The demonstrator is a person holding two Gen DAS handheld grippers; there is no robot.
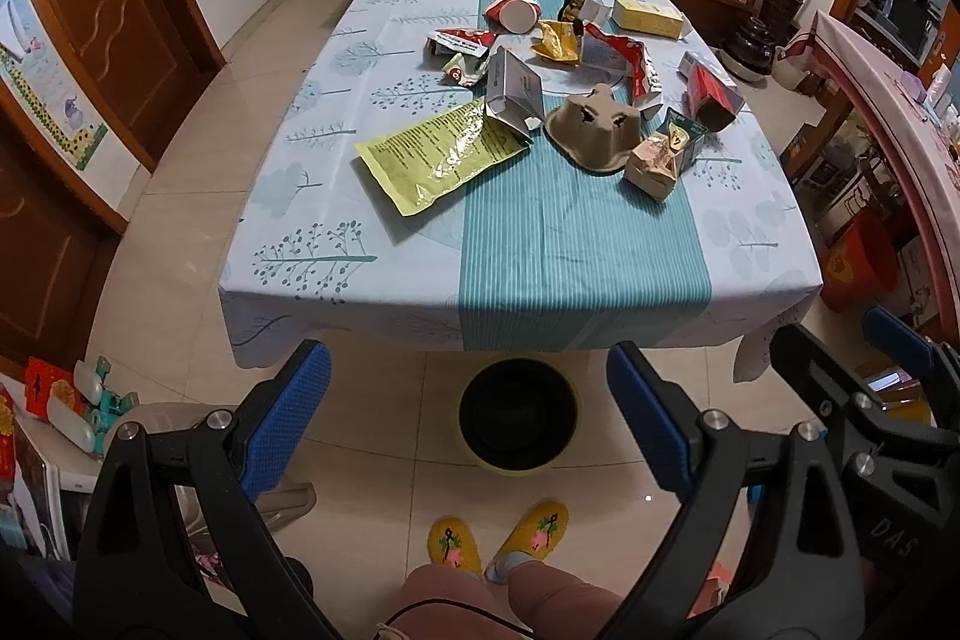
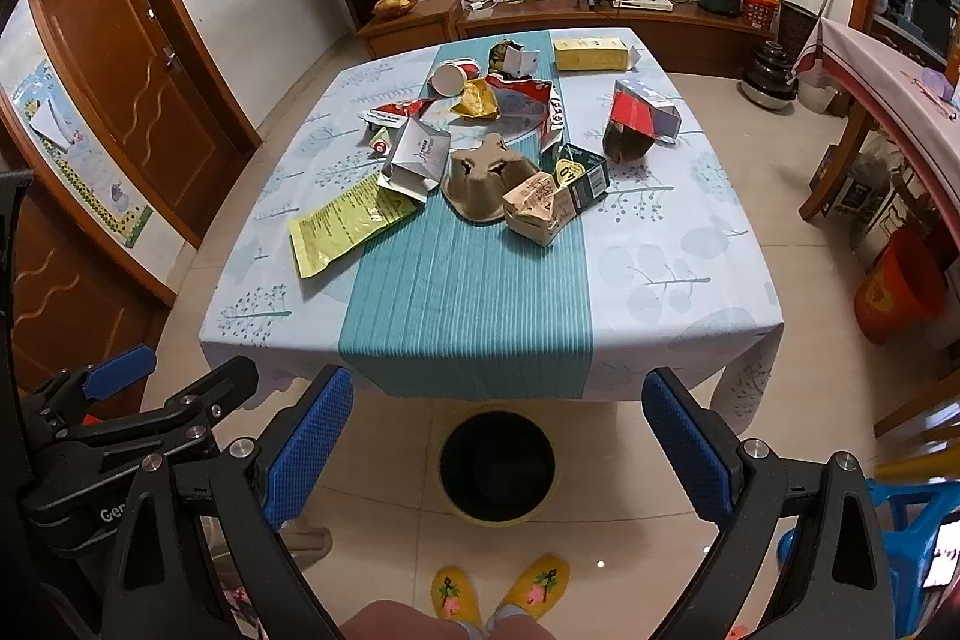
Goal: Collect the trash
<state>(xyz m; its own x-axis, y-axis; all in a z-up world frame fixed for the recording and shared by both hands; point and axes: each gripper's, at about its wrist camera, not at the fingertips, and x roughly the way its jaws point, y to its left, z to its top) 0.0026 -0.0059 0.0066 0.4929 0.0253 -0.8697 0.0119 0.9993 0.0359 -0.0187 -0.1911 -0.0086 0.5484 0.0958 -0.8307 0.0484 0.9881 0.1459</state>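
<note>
We hold both grippers back from the worktop [image 1: 300, 292], empty. The left gripper [image 1: 468, 424] has its fingers wide apart, and so does the right gripper [image 2: 498, 460]. The trash [image 2: 492, 148] lies scattered well ahead of the fingers; the bin [image 2: 497, 466] shows on the floor between them.

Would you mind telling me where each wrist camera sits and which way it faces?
Left wrist: behind the open left gripper, aimed forward and down at the table and bin; the right gripper shows at right, slippers below.
Right wrist: behind the open right gripper, facing the same way; the left gripper shows at left.
Shared: table, bin, yellow packet, egg carton.
</note>
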